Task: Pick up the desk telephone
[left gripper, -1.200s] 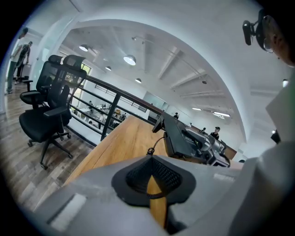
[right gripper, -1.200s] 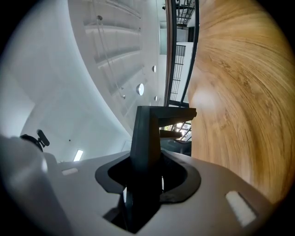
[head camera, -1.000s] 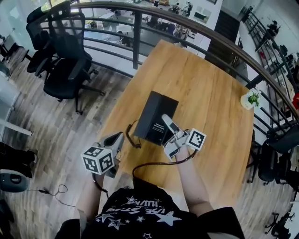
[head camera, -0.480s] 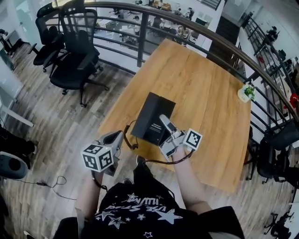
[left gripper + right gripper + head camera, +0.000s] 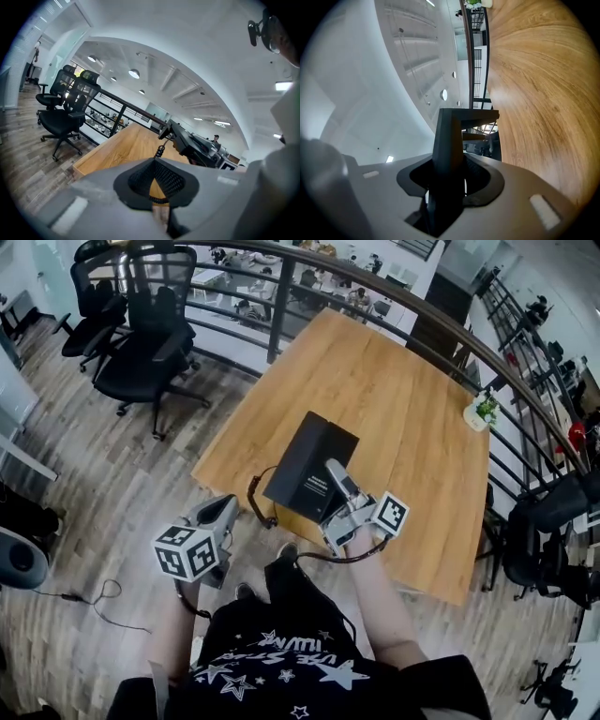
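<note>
Black desk telephone (image 5: pixel 305 465) hangs tilted over the tabletop's (image 5: pixel 412 427) near edge, its rim clamped in the right gripper's (image 5: pixel 333 476) jaws. The left gripper's (image 5: pixel 230 510) jaws are closed, with the coiled cord (image 5: pixel 253 502) at their tips. The lift seems underway; next it needs a steady raise clear of the edge.

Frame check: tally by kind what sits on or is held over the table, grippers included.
phone: 1
plant: 1
grippers: 2, the left gripper and the right gripper
Total: 4
</note>
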`<action>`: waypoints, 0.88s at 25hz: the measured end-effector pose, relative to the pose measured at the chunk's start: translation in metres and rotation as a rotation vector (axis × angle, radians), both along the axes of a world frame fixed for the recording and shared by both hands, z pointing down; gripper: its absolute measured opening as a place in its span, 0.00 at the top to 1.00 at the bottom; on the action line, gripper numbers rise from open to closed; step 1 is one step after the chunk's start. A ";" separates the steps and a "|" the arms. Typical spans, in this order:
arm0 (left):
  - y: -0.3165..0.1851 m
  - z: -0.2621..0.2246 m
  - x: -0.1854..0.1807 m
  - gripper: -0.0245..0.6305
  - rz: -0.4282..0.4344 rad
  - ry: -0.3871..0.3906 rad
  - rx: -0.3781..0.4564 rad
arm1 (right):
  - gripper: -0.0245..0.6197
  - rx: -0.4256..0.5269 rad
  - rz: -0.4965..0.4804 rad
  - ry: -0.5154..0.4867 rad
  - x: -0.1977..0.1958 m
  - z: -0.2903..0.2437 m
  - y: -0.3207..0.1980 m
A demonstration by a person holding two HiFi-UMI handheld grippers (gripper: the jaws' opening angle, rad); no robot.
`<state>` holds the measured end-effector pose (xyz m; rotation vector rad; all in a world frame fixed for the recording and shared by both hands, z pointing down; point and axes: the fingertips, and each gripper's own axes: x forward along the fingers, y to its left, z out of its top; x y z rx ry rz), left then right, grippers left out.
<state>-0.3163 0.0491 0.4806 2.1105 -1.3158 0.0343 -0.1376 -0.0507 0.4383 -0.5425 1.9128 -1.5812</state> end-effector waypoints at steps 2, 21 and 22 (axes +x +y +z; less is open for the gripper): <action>0.008 0.001 0.002 0.96 -0.010 -0.006 -0.006 | 0.71 0.010 -0.003 0.013 0.006 -0.004 0.007; 0.043 -0.017 0.106 0.96 -0.150 -0.078 -0.010 | 0.71 0.016 -0.211 0.023 0.085 -0.003 0.040; 0.045 -0.017 0.111 0.96 -0.153 -0.081 -0.010 | 0.71 0.016 -0.216 0.027 0.091 -0.002 0.043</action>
